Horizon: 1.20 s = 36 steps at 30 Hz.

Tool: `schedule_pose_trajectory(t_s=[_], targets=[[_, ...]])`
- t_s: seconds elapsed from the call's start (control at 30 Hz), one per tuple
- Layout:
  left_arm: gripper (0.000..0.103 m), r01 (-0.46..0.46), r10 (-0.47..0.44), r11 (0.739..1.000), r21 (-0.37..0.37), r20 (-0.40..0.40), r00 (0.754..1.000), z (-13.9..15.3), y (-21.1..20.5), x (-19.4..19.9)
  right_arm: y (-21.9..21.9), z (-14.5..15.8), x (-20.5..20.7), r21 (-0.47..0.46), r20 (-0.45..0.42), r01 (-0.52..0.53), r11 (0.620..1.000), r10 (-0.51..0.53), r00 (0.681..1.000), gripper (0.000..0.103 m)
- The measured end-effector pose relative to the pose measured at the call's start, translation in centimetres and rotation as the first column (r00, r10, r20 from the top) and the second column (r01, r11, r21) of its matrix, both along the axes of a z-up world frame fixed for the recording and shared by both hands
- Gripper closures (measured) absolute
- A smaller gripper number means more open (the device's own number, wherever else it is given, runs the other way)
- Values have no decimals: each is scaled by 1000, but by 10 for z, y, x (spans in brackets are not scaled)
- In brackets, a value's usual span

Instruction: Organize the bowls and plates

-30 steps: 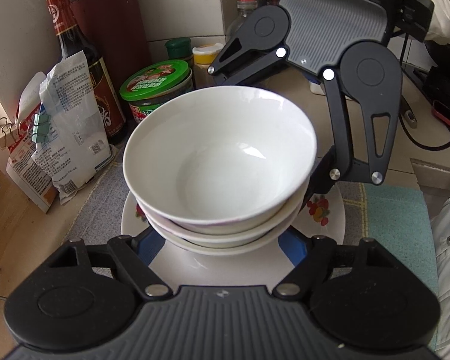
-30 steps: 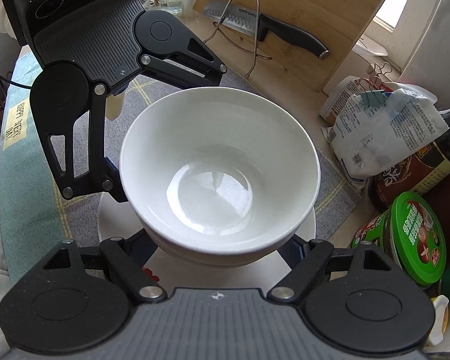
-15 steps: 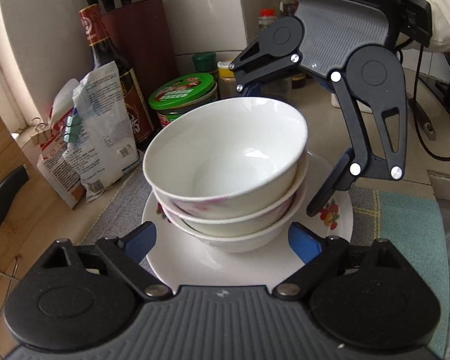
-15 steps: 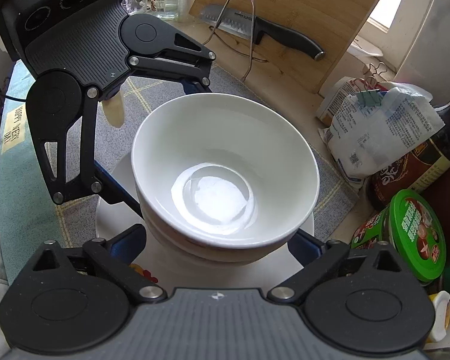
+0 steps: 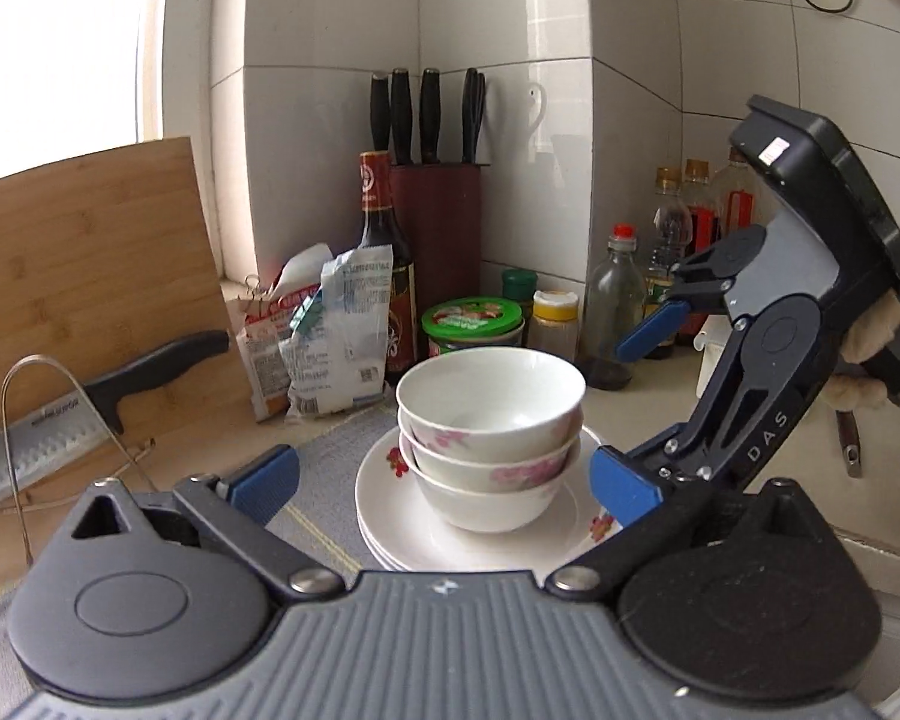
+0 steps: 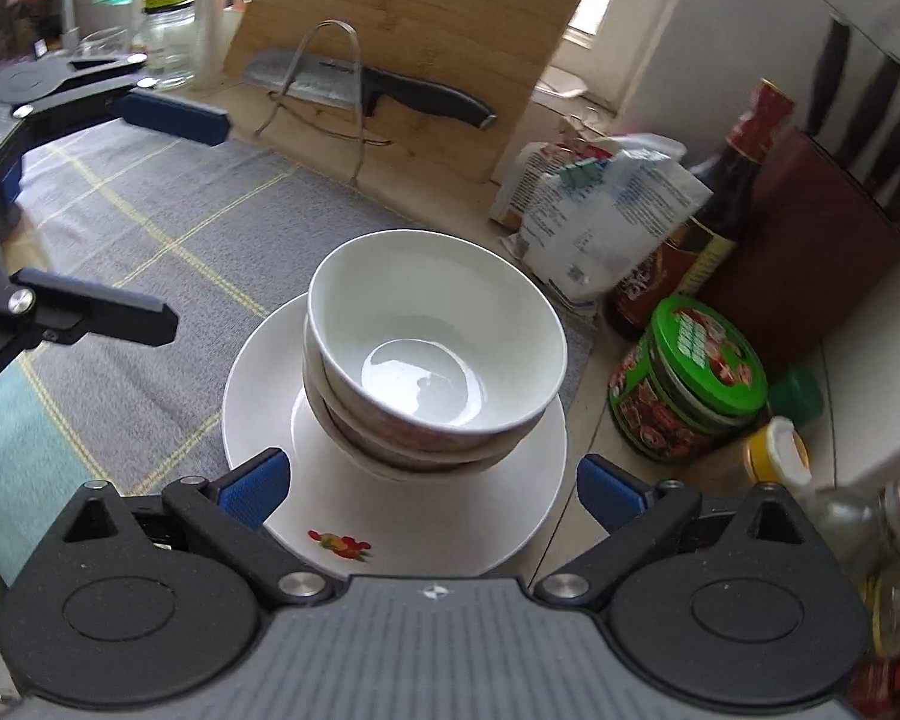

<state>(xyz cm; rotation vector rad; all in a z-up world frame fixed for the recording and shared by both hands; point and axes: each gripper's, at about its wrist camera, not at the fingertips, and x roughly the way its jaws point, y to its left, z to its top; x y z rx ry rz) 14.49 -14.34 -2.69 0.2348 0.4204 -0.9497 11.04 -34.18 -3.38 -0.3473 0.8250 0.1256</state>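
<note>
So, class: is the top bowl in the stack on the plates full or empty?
Empty. The top bowl shows its bare, glossy white inside down to the bottom; it sits upright, nested in the bowls under it, on the plates.

White tiled wall (image 5: 330, 138); bright window (image 5: 60, 42), perhaps daylight.

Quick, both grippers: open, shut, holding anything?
Left gripper: jaws opening, nothing held, clear of the bowl stack.
Right gripper: open, nothing held.

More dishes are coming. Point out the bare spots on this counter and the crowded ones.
Free: the grey mat between the plates and the cutting board, and the teal cloth beside it. Crowded: the corner behind the bowls, packed with bags, sauce bottle, green tin and knife block.
</note>
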Motion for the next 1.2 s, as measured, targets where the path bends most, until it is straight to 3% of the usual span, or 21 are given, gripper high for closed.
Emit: schedule_pose_trajectory(t_s=[0.17,0.3,0.4,0.57,0.77,1.2], targets=[[1,-160,162,982,104,-10,987,3,7,-16,18,-2,-28,141,5,271,952,-275,962,0],[1,-212,223,970,117,-86,971,9,20,-23,35,-9,-48,193,-13,411,891,-417,909,0],[1,-229,243,961,154,-81,967,13,22,-29,44,-9,-60,211,-24,499,840,-506,862,0],[1,-237,252,958,159,-86,964,19,27,-37,52,0,-77,248,-10,551,797,-566,824,0],[1,-272,291,948,164,-110,950,23,31,-37,59,6,-86,270,9,563,781,-587,810,0],[1,-316,340,935,163,-142,930,26,37,-38,68,7,-91,273,9,561,781,-585,811,0]])
